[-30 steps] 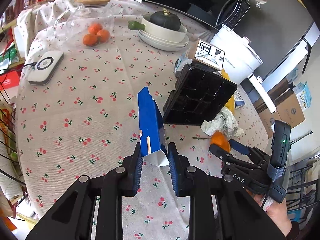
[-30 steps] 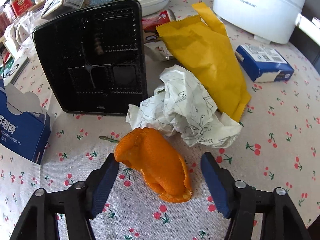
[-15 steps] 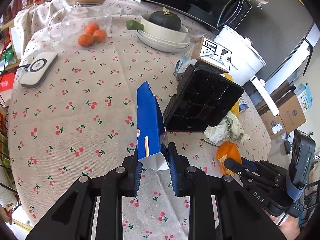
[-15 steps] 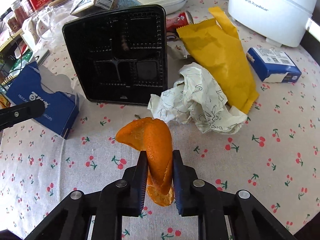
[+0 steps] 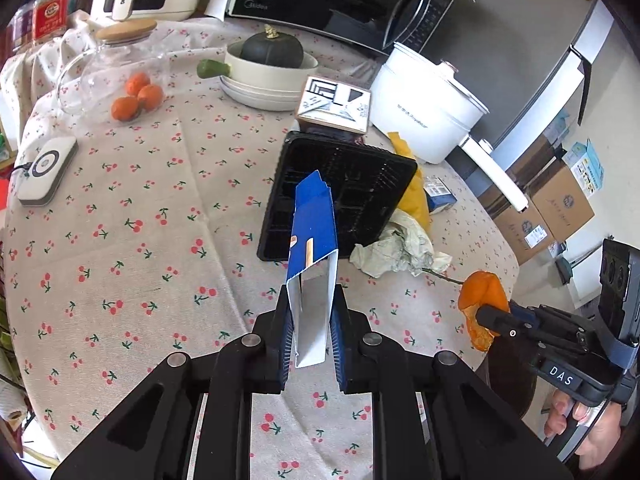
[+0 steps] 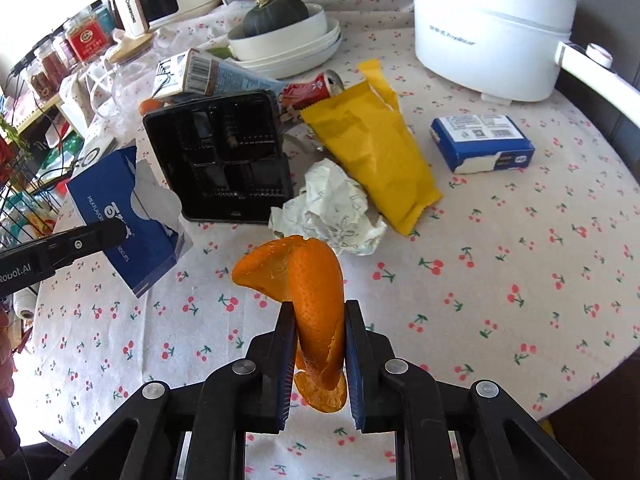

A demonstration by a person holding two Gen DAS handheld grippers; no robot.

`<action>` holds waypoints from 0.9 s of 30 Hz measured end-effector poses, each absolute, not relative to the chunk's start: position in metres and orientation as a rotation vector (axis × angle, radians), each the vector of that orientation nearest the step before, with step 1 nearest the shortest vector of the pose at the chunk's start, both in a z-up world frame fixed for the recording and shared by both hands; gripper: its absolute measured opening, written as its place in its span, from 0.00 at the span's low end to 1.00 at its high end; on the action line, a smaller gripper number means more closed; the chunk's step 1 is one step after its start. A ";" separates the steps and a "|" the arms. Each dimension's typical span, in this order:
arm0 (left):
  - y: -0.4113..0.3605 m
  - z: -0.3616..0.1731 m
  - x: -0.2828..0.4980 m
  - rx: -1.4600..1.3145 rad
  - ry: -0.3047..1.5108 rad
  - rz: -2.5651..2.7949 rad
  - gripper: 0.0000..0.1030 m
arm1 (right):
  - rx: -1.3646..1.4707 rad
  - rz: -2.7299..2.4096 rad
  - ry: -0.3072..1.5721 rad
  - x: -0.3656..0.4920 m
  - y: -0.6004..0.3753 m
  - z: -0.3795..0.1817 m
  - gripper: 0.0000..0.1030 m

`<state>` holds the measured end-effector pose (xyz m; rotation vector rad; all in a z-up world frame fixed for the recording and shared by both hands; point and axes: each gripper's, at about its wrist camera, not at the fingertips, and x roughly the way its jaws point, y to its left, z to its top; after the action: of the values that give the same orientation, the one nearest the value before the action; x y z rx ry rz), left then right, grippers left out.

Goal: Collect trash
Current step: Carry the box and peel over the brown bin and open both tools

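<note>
At lower centre of each wrist view, our left gripper clamps the blue biscuit box and our right gripper pinches the orange peel, both above the cherry-print tablecloth.

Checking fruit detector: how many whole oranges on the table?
3, clustered beside the glass jar at the far left. More may be hidden behind clutter.
</note>
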<state>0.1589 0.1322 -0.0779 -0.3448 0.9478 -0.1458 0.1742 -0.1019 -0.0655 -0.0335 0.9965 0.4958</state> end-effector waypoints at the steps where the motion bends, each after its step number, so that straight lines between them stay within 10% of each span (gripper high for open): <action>1: 0.128 -0.077 0.158 -0.342 0.948 -0.156 0.17 | -0.030 0.488 0.994 0.173 -0.108 -0.064 0.19; 27: -0.075 -0.065 0.141 -0.244 0.962 -0.536 0.17 | 0.119 0.219 1.005 0.113 -0.323 -0.065 0.19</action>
<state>0.1405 -0.0745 -0.0654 -0.2437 0.9615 -0.5359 0.1126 -0.3228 -0.0646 0.1191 1.0048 0.2190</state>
